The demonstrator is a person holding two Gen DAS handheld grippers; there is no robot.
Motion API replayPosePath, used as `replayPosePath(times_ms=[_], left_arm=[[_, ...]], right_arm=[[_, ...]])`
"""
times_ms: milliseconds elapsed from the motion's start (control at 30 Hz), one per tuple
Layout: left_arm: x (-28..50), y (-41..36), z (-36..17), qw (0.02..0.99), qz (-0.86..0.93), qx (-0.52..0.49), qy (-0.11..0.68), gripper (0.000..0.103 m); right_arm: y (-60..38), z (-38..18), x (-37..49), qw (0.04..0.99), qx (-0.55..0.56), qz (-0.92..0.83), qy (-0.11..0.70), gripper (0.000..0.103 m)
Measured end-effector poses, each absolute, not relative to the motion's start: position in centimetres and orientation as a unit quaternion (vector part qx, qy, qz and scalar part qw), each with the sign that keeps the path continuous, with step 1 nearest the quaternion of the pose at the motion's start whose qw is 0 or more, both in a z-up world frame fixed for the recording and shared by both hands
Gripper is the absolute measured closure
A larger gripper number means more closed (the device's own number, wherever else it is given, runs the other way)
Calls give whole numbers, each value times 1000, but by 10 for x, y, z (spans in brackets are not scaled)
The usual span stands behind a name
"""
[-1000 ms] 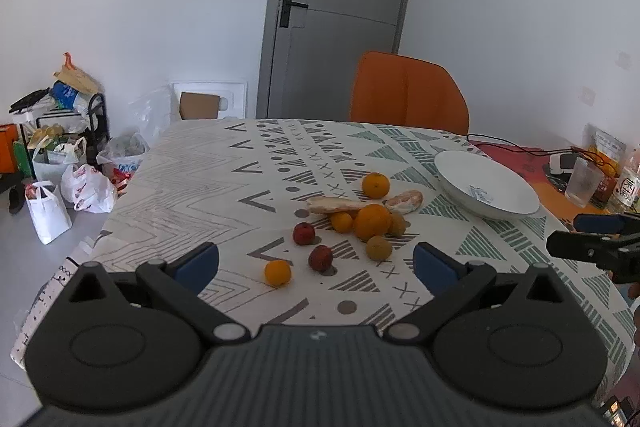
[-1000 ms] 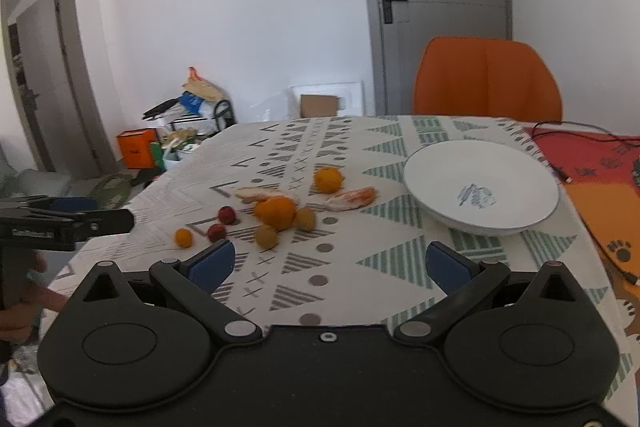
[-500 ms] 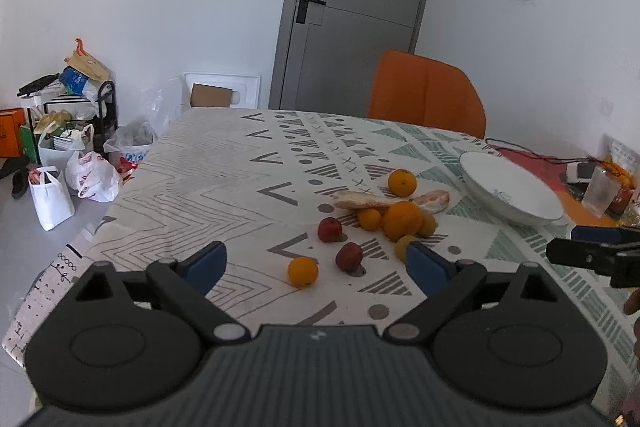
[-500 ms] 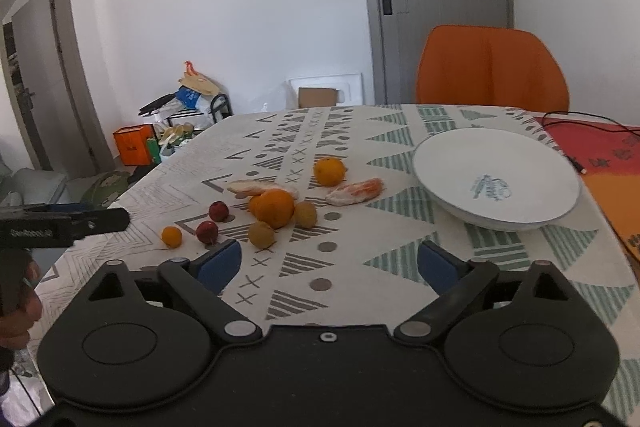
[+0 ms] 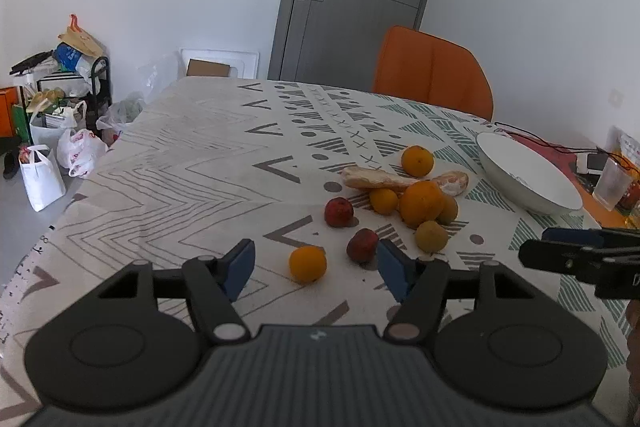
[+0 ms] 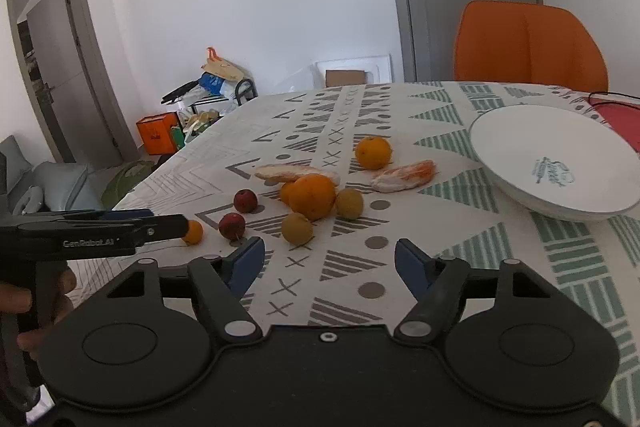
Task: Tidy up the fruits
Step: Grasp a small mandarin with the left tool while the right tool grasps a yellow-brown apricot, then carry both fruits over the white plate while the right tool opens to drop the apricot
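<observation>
Several fruits lie in a loose cluster on the patterned tablecloth [image 5: 200, 163]. A small orange [image 5: 307, 263] sits nearest, just ahead of and between the fingers of my open left gripper [image 5: 316, 271]. A red fruit [image 5: 362, 245] lies by its right finger, with a second red fruit [image 5: 339, 211] behind. A big orange [image 5: 421, 202] [image 6: 312, 195], yellow-brown fruits [image 6: 297, 228] and peeled citrus pieces [image 6: 403, 175] lie further on. An empty white bowl [image 5: 532, 187] [image 6: 560, 163] stands at the right. My right gripper [image 6: 328, 263] is open and empty above the cloth, short of the cluster.
An orange chair [image 5: 432, 75] stands at the table's far side. A plastic cup [image 5: 610, 183], cables and small items sit at the right edge on a red mat. Bags and a loaded rack [image 5: 60, 99] stand on the floor to the left.
Both grippers have moved forward and lower toward the fruits. The small orange now lies between the left gripper's fingertips. Both stay open.
</observation>
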State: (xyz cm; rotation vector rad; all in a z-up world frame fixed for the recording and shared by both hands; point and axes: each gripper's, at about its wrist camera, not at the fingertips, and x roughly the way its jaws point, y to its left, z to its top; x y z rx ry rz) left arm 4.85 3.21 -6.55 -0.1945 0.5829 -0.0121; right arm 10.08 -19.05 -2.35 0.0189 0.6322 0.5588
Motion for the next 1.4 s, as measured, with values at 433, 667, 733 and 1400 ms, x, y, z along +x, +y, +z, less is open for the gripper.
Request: replayPosePath(times_ms=[433,667,733,1400], left_arm=[[70,27,-85,947,11,-78,310,78],[69,31,-82,948,5,-88,306,81],[68,31,-81,948,7,-91,304,81],[71,0,-49,962,-17,-61,266,81]], right_arm=[[-161,-38,122,907,3,272,321,38],[-150,-46,136,907,12,267,326,43],[-146,-47,139,907,11,267,326,46],[-180,-33,130,913,53,279,294,79]])
